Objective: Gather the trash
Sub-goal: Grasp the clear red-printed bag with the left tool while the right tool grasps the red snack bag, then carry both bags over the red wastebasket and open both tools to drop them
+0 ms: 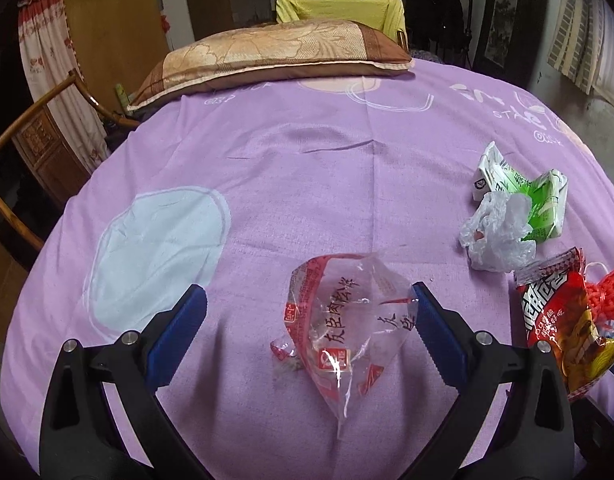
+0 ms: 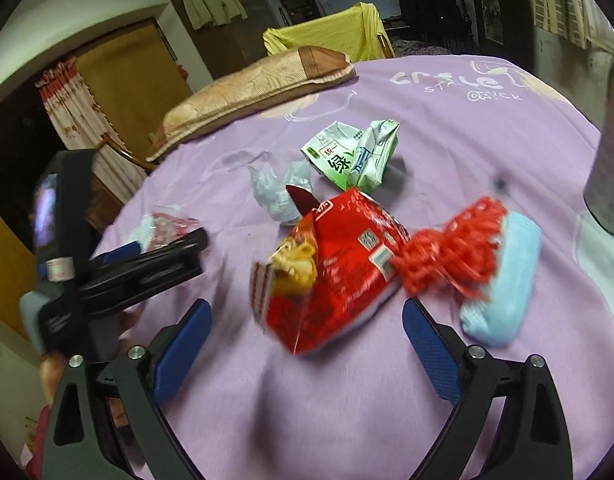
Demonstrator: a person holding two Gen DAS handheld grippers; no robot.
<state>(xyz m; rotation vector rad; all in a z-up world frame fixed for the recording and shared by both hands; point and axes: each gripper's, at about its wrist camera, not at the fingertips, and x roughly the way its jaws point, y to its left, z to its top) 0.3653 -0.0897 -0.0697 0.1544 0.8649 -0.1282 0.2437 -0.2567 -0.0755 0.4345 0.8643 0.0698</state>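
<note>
A bed covered by a lilac cotton sheet (image 1: 307, 184) printed with pale shapes fills both views, and the litter lies scattered loose on it, which suggests it is simply dropped there waiting to be gathered; at the far left edge a curved brown wooden chair back (image 1: 35, 120) stands beside the bed; behind it a long beige and brown patterned pillow (image 1: 267, 56) rests at the head, well apart from the rubbish; the left gripper (image 1: 307, 320) has its blue-padded jaws spread wide, tilted down toward the sheet, and a crumpled clear plastic wrapper with red print (image 1: 339, 328) lies flat between them, its right edge just beside the right pad, though I cannot tell whether it touches; nothing is held yet; further right lie a scrunched translucent white plastic bag (image 1: 495, 236) and a crushed green and white drink carton (image 1: 535, 196), touching each other; in the right wrist view the right gripper (image 2: 307, 332) is likewise gaping and empty, and a shiny red foil snack bag (image 2: 331, 272) lies on the sheet ahead of and between its pads, apparently lined up for a pinch; touching the bag's right end is a bundle of red plastic netting (image 2: 455, 248), and just beside that a soft pale blue cloth roll (image 2: 503, 280).
</note>
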